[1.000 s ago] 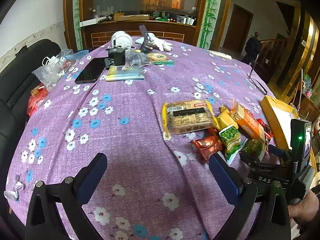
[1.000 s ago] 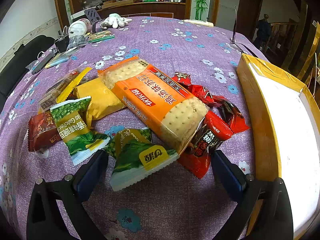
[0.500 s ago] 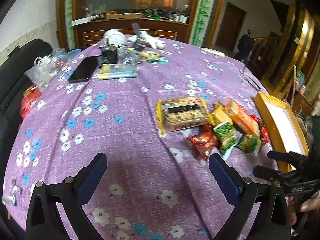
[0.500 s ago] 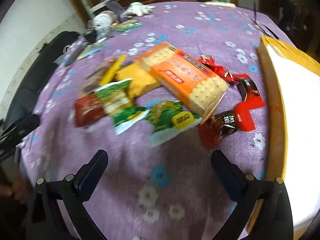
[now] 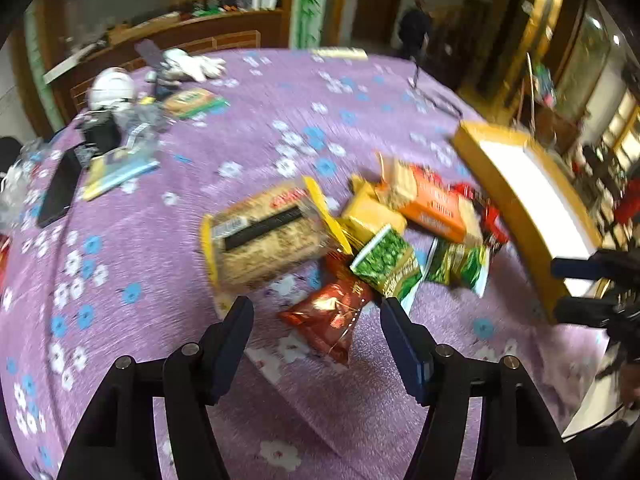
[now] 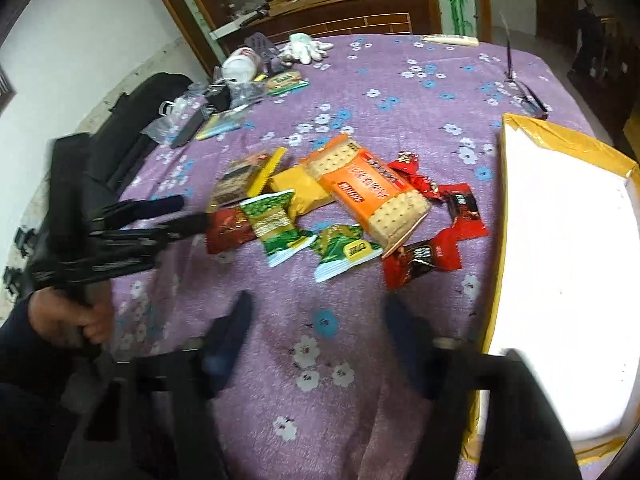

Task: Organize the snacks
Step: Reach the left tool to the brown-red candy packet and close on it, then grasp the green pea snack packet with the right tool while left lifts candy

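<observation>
Our left gripper (image 5: 316,338) is closing its fingers (image 5: 230,340) with nothing pressed yet; the red pack (image 5: 330,314) lies between them, likely our first pick. Our right gripper (image 6: 316,334) is also closing, on nothing, short of the pile. The snacks (image 6: 340,204) lie heaped just beside the yellow box (image 6: 494,280), probably where they go. Beyond the box, the desk (image 6: 400,80) wears purple flowered cloth (image 5: 160,240); wooden cabinets stand behind.

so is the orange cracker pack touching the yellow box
Apart. The right wrist view shows bare purple cloth and red wrappers between the orange cracker pack and the yellow box.
</observation>
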`<state>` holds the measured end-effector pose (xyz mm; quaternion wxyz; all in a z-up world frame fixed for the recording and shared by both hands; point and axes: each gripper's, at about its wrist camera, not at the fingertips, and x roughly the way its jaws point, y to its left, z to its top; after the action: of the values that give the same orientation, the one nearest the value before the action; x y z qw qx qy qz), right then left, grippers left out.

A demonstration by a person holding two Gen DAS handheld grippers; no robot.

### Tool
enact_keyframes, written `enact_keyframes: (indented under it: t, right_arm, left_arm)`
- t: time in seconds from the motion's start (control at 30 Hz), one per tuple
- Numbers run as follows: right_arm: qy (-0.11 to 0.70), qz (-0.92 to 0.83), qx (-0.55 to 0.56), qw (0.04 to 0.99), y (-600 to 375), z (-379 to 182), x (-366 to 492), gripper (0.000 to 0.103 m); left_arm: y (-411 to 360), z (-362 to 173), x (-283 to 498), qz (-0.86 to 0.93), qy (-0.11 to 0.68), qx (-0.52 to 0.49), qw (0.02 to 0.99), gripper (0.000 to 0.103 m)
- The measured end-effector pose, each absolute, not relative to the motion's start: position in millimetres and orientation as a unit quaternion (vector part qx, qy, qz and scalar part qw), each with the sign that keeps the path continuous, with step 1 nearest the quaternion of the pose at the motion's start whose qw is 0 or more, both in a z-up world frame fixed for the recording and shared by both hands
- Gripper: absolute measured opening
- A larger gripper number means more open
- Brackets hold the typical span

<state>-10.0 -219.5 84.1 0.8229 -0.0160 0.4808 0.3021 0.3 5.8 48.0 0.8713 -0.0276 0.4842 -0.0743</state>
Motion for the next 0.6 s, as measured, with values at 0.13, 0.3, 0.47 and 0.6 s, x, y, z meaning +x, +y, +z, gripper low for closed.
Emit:
enact_keyframes:
  t: [0.13,0.3,0.47,0.6]
  right_arm:
    - [0.479,0.303,-0.015,0.824,-224,85,-13,0.051]
    - [0.485,0.296,-0.013,0.823,-227,82,-8,0.05]
    - [0.489,0.294,-0.021,0.821,-220,80,4,0.05]
    - [0.5,0.298,-0.043,0.812,-204,72,21,0.05]
  left_arm:
    - [-4,33,15,-0.079,0.502,-0.001,0.861,0.069]
    - [-11,15,33,-0.088,0.519,0.003,0.85,0.069]
    - [-17,12,33,-0.061,0.509,0.024,0.858,0.052]
    - [-9,15,21,-0.062,0.515,-0.014,0.855,0.051]
